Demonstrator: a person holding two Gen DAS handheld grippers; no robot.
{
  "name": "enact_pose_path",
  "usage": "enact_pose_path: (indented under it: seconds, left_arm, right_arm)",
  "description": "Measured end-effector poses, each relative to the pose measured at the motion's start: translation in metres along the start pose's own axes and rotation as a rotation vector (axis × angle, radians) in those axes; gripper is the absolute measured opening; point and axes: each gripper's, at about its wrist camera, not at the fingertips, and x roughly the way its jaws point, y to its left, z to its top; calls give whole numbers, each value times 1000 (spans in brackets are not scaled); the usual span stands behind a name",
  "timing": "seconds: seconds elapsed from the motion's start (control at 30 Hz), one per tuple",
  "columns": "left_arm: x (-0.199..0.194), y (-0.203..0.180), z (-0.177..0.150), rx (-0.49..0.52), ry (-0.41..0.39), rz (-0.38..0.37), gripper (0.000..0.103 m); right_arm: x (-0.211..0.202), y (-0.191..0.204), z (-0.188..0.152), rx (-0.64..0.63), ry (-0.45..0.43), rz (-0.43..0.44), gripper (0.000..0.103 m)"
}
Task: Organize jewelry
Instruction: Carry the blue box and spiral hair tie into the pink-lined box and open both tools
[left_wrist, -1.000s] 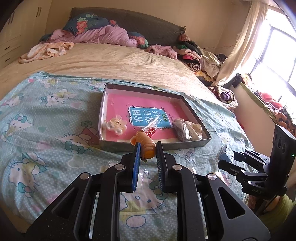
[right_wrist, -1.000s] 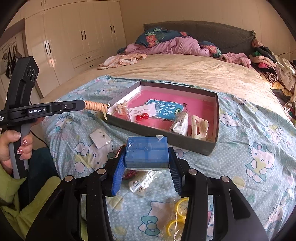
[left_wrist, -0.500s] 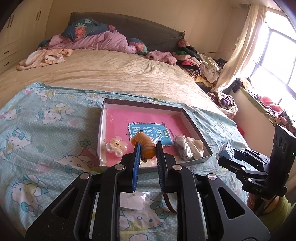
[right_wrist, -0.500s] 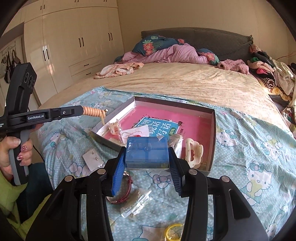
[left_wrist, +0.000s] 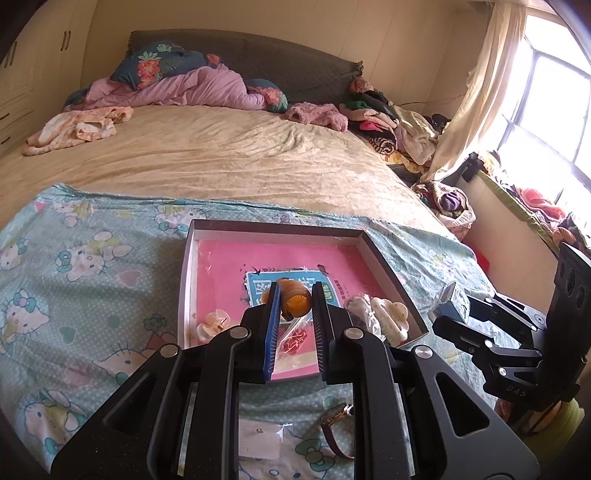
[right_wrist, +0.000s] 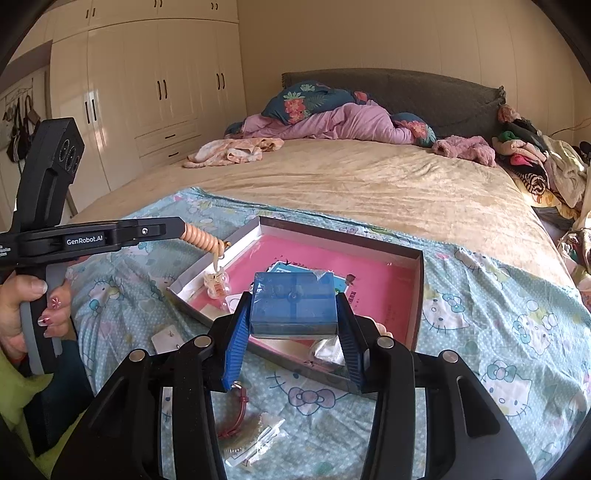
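My left gripper (left_wrist: 293, 295) is shut on a peach spiral coil band (left_wrist: 295, 302) and hangs over the grey tray with a pink lining (left_wrist: 280, 225). In the right wrist view the same coil (right_wrist: 201, 240) sticks out of the left gripper (right_wrist: 177, 230) above the tray's left wall (right_wrist: 210, 258). My right gripper (right_wrist: 293, 302) is shut on a small blue box (right_wrist: 293, 306) above the tray's near edge. In the tray lie a cream hair claw (left_wrist: 391, 314), a pearly clip (left_wrist: 210, 326), bagged red earrings (left_wrist: 295, 338) and a blue card (left_wrist: 258, 284).
On the cartoon-cat blanket (left_wrist: 85, 266) in front of the tray lie a watch with a dark red strap (left_wrist: 334, 428), a white earring card (left_wrist: 258, 437) and clear bags (right_wrist: 255, 439). A heap of clothes (left_wrist: 388, 129) lines the bed's right side. Wardrobes (right_wrist: 147, 92) stand left.
Both grippers have moved forward and slightly up, from in front of the tray to above it. Each keeps its hold, the left on the coil and the right on the blue box.
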Motion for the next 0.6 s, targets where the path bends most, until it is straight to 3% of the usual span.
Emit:
enact_pose_path:
  seconds: [0.27,0.6]
  left_arm:
    - [29,9,7,1,25,16,10]
    - [63,16,-3,2,50,-27,10]
  right_arm:
    - [18,-5,4,-3,15,-1,43]
    - [50,-8,3,-2,68,6,43]
